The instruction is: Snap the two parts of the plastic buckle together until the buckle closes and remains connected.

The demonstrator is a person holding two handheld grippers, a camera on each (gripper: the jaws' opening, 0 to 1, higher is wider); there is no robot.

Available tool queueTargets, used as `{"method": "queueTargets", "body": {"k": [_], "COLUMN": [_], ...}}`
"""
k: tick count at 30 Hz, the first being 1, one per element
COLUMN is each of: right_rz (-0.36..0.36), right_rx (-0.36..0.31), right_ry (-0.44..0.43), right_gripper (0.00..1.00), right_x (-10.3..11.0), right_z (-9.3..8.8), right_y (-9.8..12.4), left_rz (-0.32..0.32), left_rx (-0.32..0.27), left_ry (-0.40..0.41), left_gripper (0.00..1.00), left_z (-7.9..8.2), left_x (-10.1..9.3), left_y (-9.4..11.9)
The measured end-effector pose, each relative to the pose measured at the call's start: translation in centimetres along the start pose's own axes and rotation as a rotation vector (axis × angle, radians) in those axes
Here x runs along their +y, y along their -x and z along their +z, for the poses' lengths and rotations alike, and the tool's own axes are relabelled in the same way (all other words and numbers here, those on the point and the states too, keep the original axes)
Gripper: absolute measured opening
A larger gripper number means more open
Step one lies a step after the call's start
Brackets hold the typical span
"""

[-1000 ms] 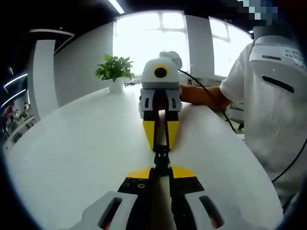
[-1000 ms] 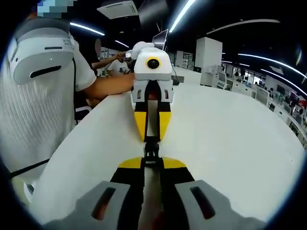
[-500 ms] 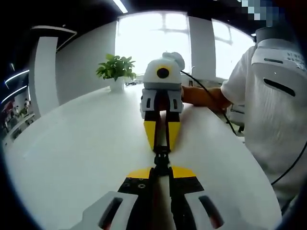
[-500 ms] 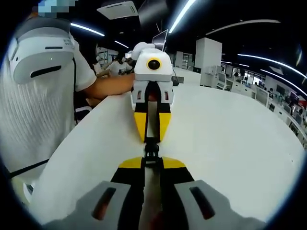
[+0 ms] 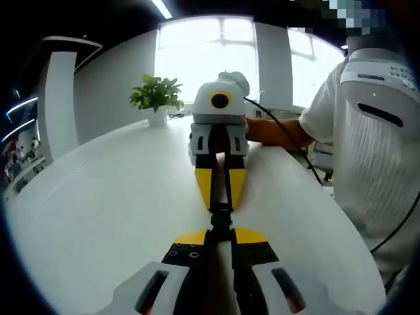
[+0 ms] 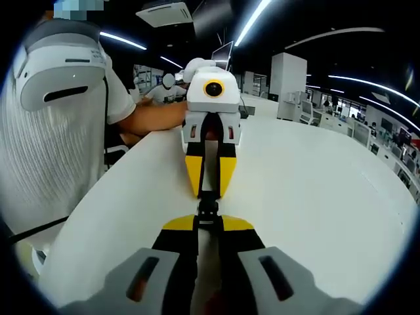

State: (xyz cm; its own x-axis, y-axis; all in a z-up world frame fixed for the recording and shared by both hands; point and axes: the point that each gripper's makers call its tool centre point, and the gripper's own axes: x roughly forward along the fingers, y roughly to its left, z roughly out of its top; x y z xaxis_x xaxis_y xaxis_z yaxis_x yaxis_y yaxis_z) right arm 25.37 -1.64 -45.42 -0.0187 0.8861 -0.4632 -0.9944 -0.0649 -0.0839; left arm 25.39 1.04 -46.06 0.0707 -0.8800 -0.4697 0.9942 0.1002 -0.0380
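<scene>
A small black plastic buckle [image 5: 221,220] hangs just above the white table [image 5: 98,216], pinched from both ends. My left gripper [image 5: 220,235] is shut on its near half, yellow tips pressed together. Facing it tip to tip, the right gripper [image 5: 221,205] is shut on the far half. In the right gripper view the buckle [image 6: 208,207] sits between my right gripper [image 6: 208,223] and the left gripper [image 6: 208,195]. The two halves meet in one black piece; whether they are latched I cannot tell.
A potted plant [image 5: 156,98] stands at the table's far edge. A person in a white shirt [image 5: 374,131] stands along the table's side, also seen as a person [image 6: 52,131] in the right gripper view. A black cable [image 5: 289,141] trails from the right gripper. Bare table top [image 6: 315,197] lies on the other side.
Both grippers stay tip to tip on the buckle. Only the views have shifted slightly with the hands.
</scene>
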Motion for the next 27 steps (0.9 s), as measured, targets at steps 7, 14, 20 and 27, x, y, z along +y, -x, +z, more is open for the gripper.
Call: {"method": "queueTargets", "body": {"k": [7, 14, 20, 27], "right_rz": [0.006, 0.011, 0.012, -0.001], "right_rx": [-0.001, 0.001, 0.003, 0.006], "right_ry": [0.002, 0.002, 0.001, 0.003], "right_gripper": [0.10, 0.10, 0.10, 0.10], "right_x": [0.00, 0.06, 0.28, 0.33], "right_z": [-0.01, 0.05, 0.15, 0.28], "right_y": [-0.08, -0.13, -0.27, -0.37], "left_rz": [-0.006, -0.006, -0.008, -0.012], "left_rx": [0.002, 0.004, 0.006, 0.005], "left_ry": [-0.004, -0.009, -0.006, 0.007], "left_gripper": [0.11, 0.10, 0.10, 0.10], "left_z": [0.03, 0.04, 0.05, 0.06], "left_x": [-0.04, -0.09, -0.12, -0.11], "left_y": [0.02, 0.03, 0.01, 0.00]}}
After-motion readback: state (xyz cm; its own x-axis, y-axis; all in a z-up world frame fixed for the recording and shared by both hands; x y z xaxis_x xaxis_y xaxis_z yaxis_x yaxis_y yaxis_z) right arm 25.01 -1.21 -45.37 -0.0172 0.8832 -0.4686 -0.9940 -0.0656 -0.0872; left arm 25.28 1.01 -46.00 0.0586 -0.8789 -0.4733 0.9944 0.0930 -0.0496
